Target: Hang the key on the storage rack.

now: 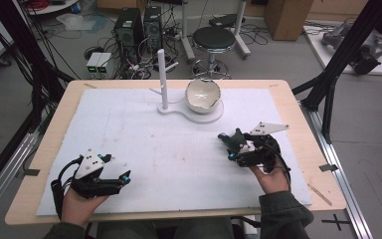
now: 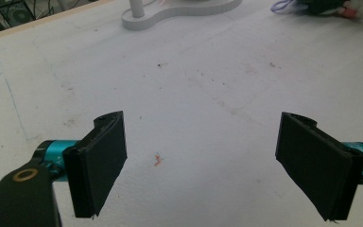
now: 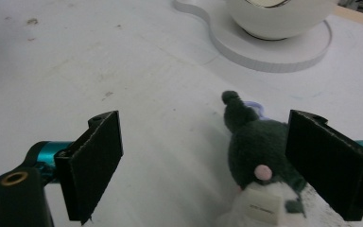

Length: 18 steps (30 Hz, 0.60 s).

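While the plush toy (image 3: 257,163) lies on the bench well short of the bowl (image 1: 203,95), the right hand-held gripper (image 3: 203,161) straddles it, jaws spread; grasping remains.

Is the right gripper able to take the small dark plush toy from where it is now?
Probably yes. The right gripper is open and the plush toy lies on the white mat between its jaws, close against one of them. Nothing stands between them; the bowl sits farther back.

Dark grey plush toy (image 3: 257,146), white bowl (image 1: 203,95)
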Available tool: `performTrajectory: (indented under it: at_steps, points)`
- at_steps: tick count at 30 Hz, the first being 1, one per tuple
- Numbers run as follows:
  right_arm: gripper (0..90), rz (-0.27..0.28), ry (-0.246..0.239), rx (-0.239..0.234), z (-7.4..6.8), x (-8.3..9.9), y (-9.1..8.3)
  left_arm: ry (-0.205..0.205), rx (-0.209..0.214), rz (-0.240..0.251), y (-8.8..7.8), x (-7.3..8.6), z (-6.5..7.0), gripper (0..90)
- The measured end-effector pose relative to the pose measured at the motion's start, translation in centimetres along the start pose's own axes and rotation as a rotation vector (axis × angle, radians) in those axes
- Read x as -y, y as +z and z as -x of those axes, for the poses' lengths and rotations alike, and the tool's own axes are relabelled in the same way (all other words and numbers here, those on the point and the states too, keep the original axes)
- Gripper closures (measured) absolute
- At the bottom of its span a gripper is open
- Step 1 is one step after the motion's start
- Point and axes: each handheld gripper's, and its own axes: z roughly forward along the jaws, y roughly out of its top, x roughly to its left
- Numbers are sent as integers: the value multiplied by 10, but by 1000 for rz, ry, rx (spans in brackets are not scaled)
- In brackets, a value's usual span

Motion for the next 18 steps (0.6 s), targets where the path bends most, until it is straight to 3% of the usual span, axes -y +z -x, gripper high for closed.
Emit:
performTrajectory:
  at_steps: [12, 18]
  points:
    - [119, 2, 51, 41, 26, -8, -21, -3, -2, 0, 0, 0, 0, 174]
    - [121, -11, 56, 70, 32, -10, -17, 0, -4, -2, -1, 0, -1, 174]
